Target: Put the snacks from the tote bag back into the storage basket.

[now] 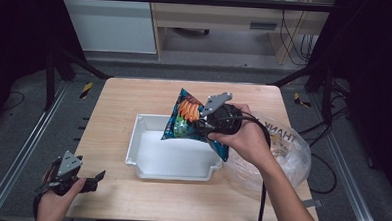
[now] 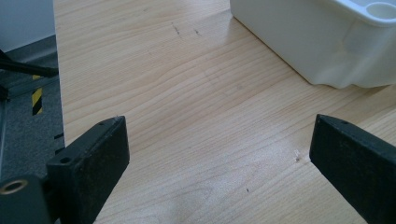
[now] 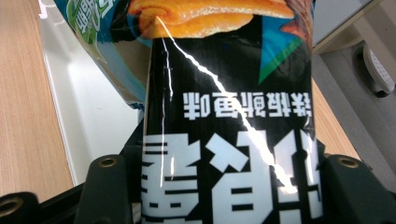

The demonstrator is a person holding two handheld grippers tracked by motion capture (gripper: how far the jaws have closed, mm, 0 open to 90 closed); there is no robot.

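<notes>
A glossy snack bag (image 1: 185, 117), dark blue and black with orange chips printed on it, hangs over the right part of a white plastic bin (image 1: 147, 158). My right gripper (image 1: 203, 125) is shut on the bag, which sits pinched between the jaws with large white characters on black in the right gripper view (image 3: 224, 140). The bin's wall (image 3: 88, 116) lies below the bag there. My left gripper (image 1: 97, 179) rests at the table's near left corner, open, nothing between its jaws; the left gripper view has bare wood between them (image 2: 219, 163) and the bin's corner (image 2: 317, 46) farther off.
A clear plastic shopping bag (image 1: 287, 149) with printed lettering lies at the table's right edge, behind my right hand. The wooden table (image 1: 124, 97) ends close to my left gripper. Floor, a black frame and cables surround the table.
</notes>
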